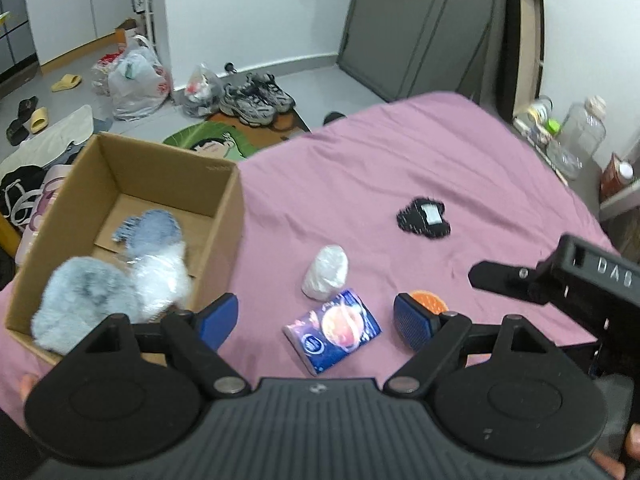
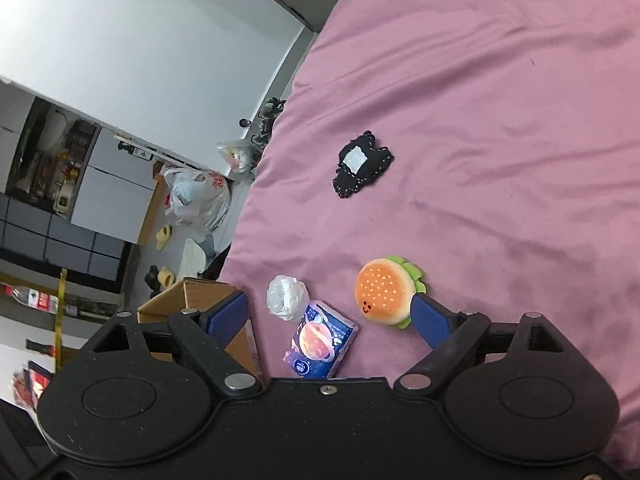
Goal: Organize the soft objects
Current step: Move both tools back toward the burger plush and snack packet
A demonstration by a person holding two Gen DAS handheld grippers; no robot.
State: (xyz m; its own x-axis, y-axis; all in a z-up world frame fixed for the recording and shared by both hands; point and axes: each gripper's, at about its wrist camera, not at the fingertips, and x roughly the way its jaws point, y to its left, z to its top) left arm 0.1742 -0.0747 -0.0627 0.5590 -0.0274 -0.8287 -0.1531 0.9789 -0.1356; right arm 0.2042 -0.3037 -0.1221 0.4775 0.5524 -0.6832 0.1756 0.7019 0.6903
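Note:
A cardboard box (image 1: pixel 224 216) sits at the left on the pink bedsheet (image 1: pixel 380 152) and holds fluffy grey-blue and white soft items (image 1: pixel 120 280). On the sheet lie a blue tissue pack (image 1: pixel 332 330), a white plastic-wrapped bundle (image 1: pixel 326 272), a black fuzzy item with a white label (image 1: pixel 424 218) and an orange burger plush (image 1: pixel 430 300), partly behind my left finger. My left gripper (image 1: pixel 316 320) is open and empty above the tissue pack. My right gripper (image 2: pixel 332 316) is open and empty; the burger plush (image 2: pixel 384 292) touches its right finger, and the tissue pack (image 2: pixel 320 340) lies between the fingers.
The floor beyond the bed holds sneakers (image 1: pixel 256 98), plastic bags (image 1: pixel 134 80), slippers (image 1: pixel 66 82) and a mat. A grey wardrobe (image 1: pixel 420 28) stands at the back. Jars and bottles (image 1: pixel 580 136) sit on a shelf at the bed's right edge. The right gripper body (image 1: pixel 580 284) shows in the left wrist view.

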